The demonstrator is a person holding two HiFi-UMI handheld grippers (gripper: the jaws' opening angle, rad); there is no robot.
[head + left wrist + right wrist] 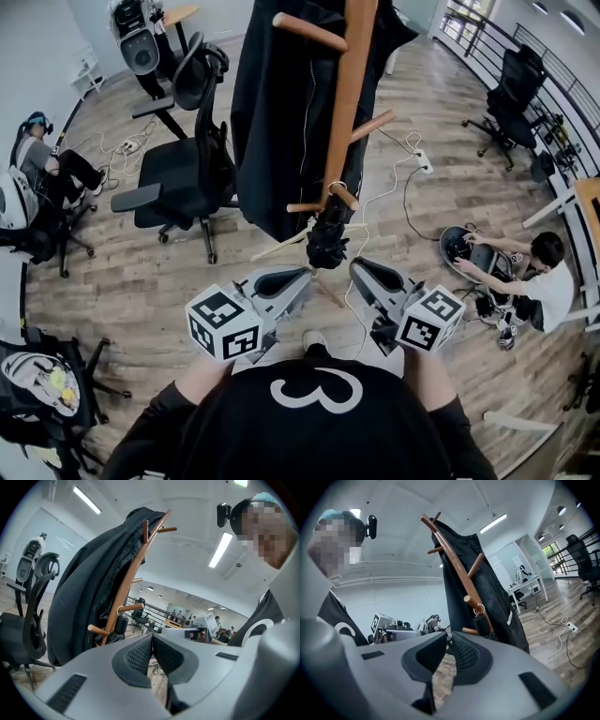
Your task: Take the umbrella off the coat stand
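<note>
A wooden coat stand (pixel 349 94) rises ahead of me, with a black coat (pixel 277 122) draped over its left side. A folded black umbrella (pixel 328 239) hangs by a loop from a low peg; it also shows in the left gripper view (pixel 120 624) and in the right gripper view (pixel 482 623). My left gripper (pixel 306 272) sits just short of the umbrella on its lower left, and my right gripper (pixel 356 266) is on its lower right. Both are shut and hold nothing; neither touches the umbrella. The left gripper's (pixel 152 641) pads meet, and so do the right gripper's (pixel 449 641).
A black office chair (pixel 187 159) stands left of the stand. One person (pixel 539 272) sits on the floor at the right with gear; another (pixel 42 164) sits at the far left. Cables and a power strip (pixel 424 161) lie on the wood floor behind the stand.
</note>
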